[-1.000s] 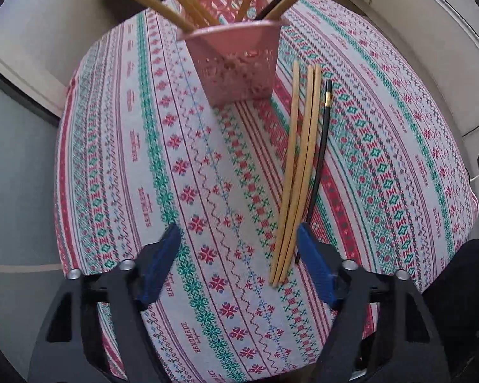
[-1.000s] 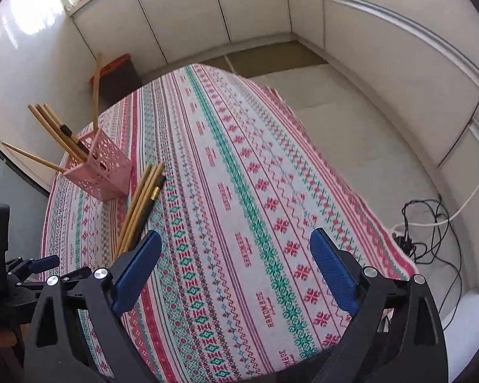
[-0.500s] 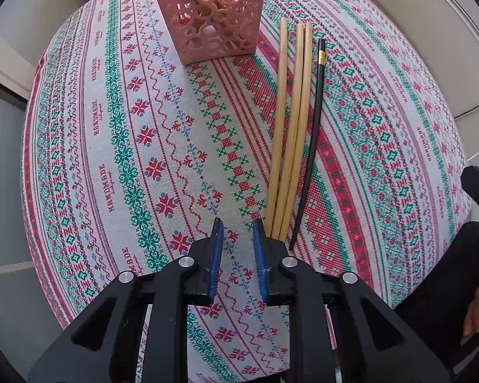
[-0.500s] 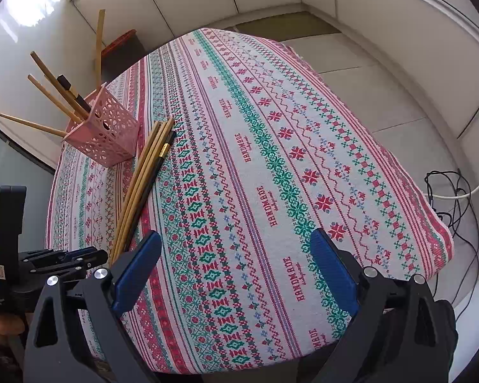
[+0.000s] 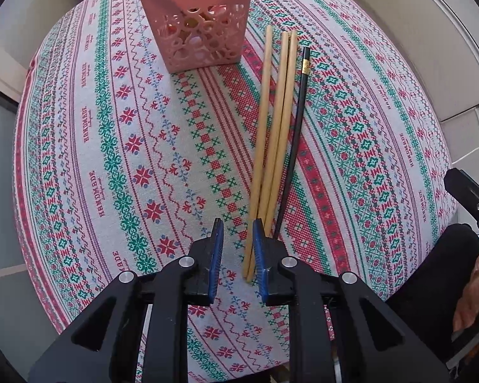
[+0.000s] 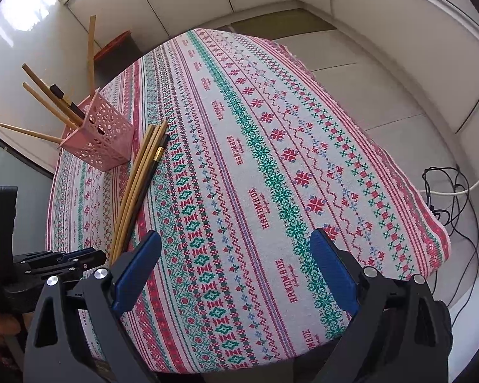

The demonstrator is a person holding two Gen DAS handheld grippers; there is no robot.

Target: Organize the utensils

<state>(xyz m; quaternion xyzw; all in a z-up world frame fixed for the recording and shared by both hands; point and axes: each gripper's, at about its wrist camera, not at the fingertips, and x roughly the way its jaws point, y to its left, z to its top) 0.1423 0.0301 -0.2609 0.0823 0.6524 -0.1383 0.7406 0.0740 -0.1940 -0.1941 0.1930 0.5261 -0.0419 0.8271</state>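
left gripper (image 5: pixel 237 249) narrowly parted, empty, beside wooden chopsticks (image 5: pixel 273 134) near pink basket (image 5: pixel 201 22); right gripper (image 6: pixel 236 274) released wide.

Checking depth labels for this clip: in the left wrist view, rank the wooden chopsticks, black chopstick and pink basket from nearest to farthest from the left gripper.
1. wooden chopsticks: tips at the left gripper, by its right finger.
2. black chopstick: just right of them, tip slightly farther.
3. pink basket: far end of the tablecloth, upright.

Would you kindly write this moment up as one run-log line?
left tongs: narrowly open beside wooden chopsticks tips | right tongs: wide open, empty | black chopstick: on tablecloth | pink basket: partly filled
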